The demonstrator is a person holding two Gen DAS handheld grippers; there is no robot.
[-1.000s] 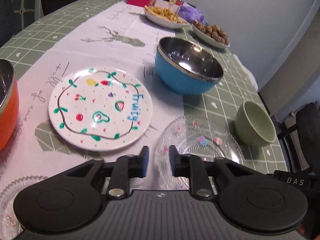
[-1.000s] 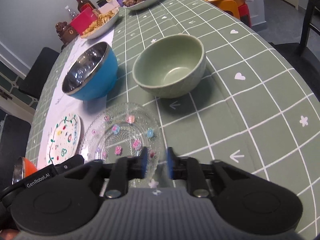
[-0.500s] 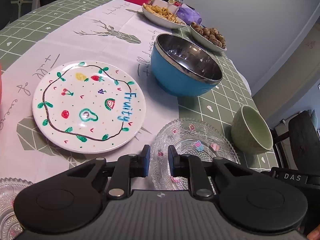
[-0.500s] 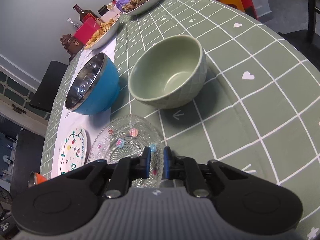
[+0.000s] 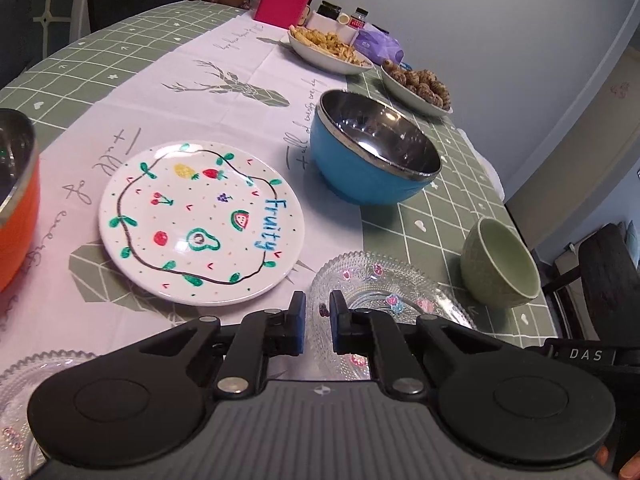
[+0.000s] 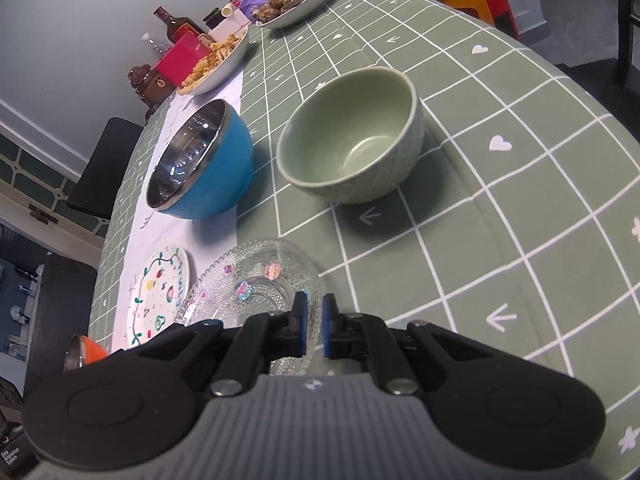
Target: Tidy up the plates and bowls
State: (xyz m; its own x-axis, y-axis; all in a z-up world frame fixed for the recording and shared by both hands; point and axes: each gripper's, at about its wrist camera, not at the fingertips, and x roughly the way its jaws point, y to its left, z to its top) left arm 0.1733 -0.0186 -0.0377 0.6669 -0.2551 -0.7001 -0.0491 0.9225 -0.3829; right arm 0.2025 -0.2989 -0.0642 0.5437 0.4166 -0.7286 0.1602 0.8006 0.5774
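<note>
Glass plate tilts, its rim pinched by right tool; left tool narrowly parted.

I'm seeing a white plate painted with fruit and blue lettering, a blue bowl, a pale green bowl, and a green grid tablecloth.

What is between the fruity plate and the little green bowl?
The glass plate with flower stickers lies between the fruity plate and the green bowl, seen in the left wrist view.
</note>
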